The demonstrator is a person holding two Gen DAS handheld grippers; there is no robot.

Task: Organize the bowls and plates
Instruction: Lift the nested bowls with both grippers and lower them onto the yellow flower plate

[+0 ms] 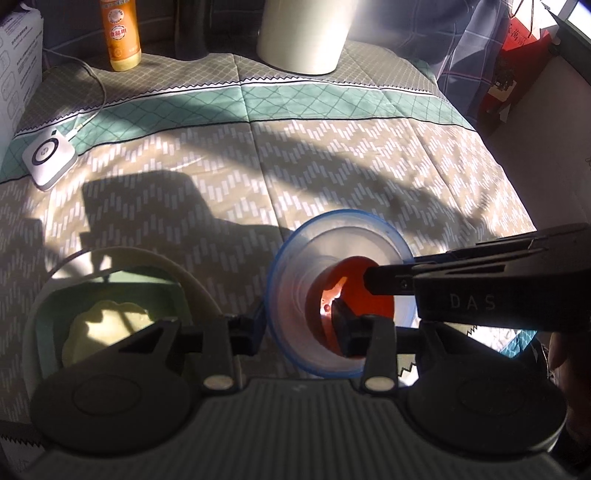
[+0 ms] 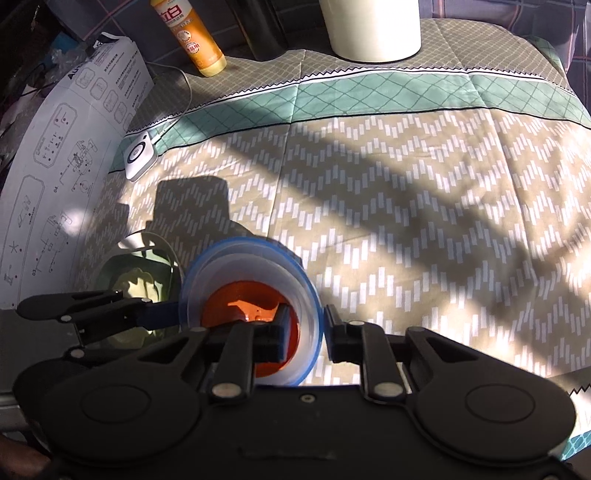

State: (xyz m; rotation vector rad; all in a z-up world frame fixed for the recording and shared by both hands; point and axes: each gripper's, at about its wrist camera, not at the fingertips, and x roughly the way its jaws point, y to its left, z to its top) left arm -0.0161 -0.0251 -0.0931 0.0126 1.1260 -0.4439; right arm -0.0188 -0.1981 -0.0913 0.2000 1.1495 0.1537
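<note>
A translucent bowl with a blue rim (image 1: pixel 332 236) (image 2: pixel 251 258) sits on the patterned cloth with a small orange bowl (image 1: pixel 373 310) (image 2: pixel 236 299) inside it. My left gripper (image 1: pixel 299 321) (image 2: pixel 173 314) is shut on its left rim, one finger inside and one outside. My right gripper (image 2: pixel 306 332) (image 1: pixel 391 271) is shut on the opposite rim in the same way. Just left of the bowl stands a white plate (image 1: pixel 147 258) carrying a green square dish (image 1: pixel 110 288) (image 2: pixel 122 273) and a pale yellow flower-shaped dish (image 1: pixel 107 325).
At the back stand an orange bottle (image 1: pixel 120 33) (image 2: pixel 199 40) and a white cylindrical container (image 1: pixel 303 37) (image 2: pixel 373 29). A white square device (image 1: pixel 50 158) (image 2: pixel 140 155) with a cable lies at the left. A printed white box (image 2: pixel 66 147) borders the left edge, a red box (image 1: pixel 517 66) the right.
</note>
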